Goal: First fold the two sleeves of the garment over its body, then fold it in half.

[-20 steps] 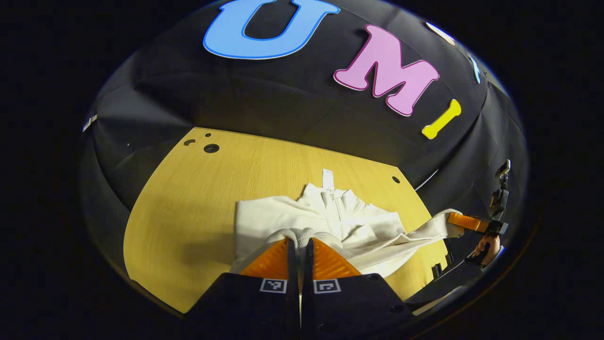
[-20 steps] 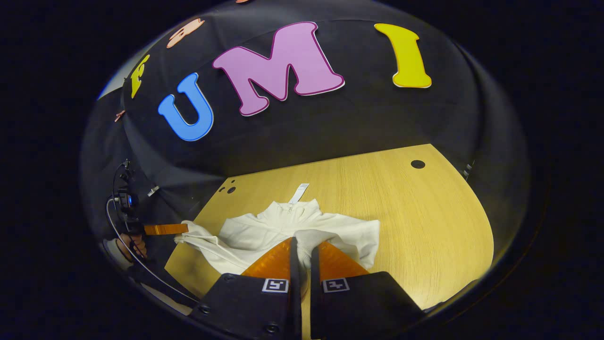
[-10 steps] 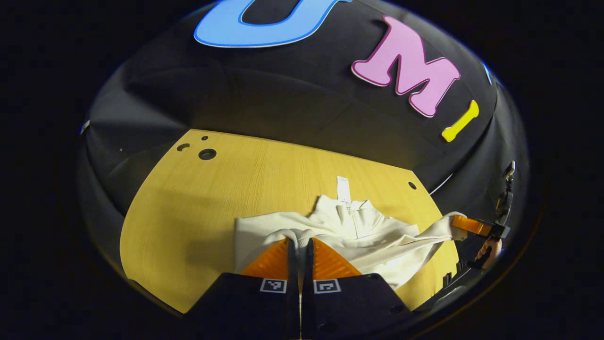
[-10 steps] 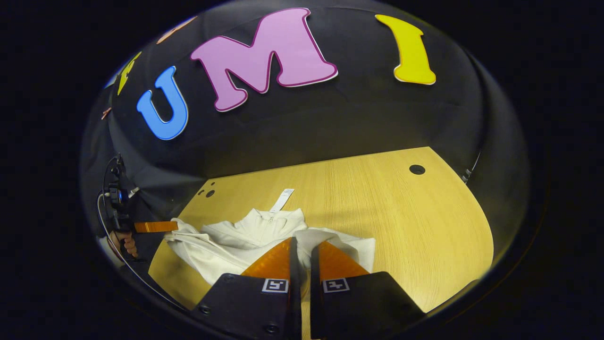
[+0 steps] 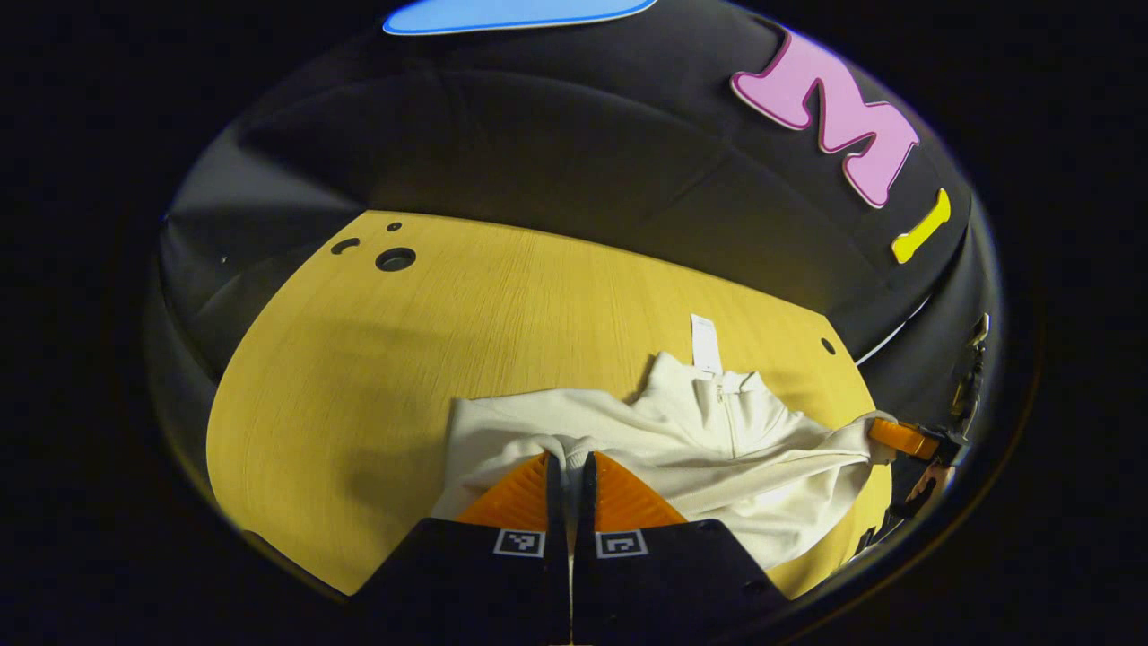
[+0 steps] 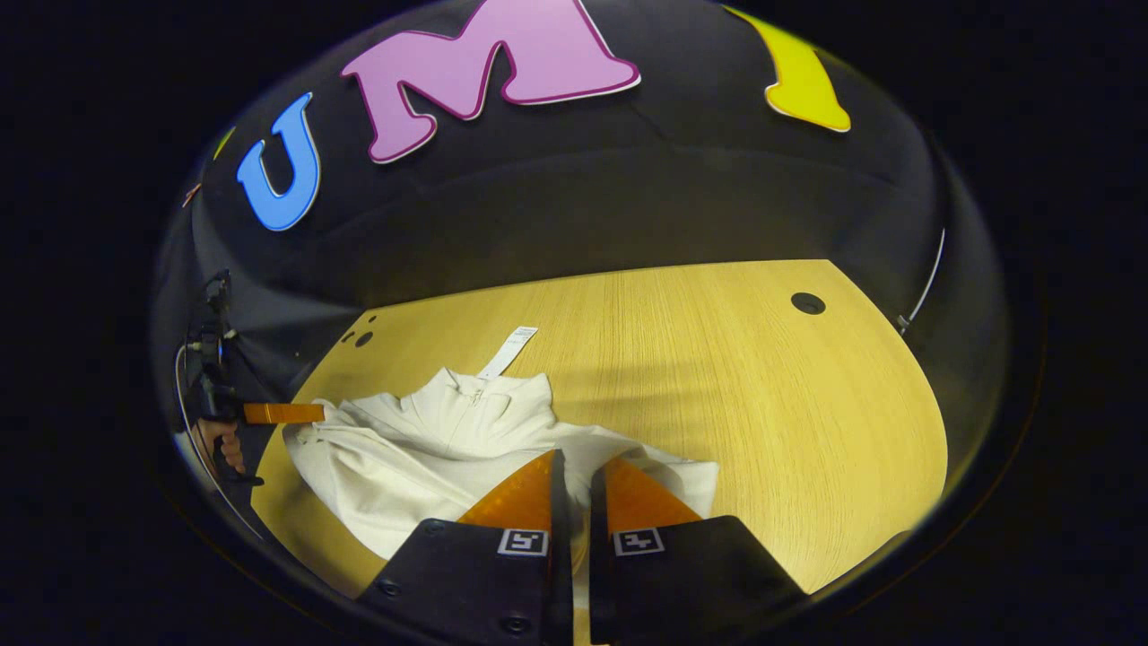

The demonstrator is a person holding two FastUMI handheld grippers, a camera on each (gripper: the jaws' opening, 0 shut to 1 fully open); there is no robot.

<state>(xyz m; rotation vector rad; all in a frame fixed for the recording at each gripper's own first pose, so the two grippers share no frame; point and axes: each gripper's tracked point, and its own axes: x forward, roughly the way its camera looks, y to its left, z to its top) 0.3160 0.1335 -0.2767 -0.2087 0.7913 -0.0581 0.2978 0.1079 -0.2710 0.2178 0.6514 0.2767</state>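
Yellow wood grain runs across the table [image 5: 377, 359], which sits against a dark cloth wall, and a cream zip-neck garment [image 5: 682, 440] lies near the front edge with its collar pointing toward the wall and a white tag [image 5: 704, 341] poking out beyond it. The left gripper [image 5: 570, 467] has both fingers pinched on a fold of the cream fabric, and the right gripper [image 6: 574, 471] is clamped the same way on the cloth at the other side. Each one also appears out at the far rim of the other's view, gripping a stretched corner of the garment.

To my eye they are spreading the piece or starting a sleeve fold; I cannot tell which part of the cloth each holds. Doing it well probably means keeping the two grips level and gently taut, carrying the fabric low across the body so it lands flat, and watching that the cloth near the front edge does not slide off.
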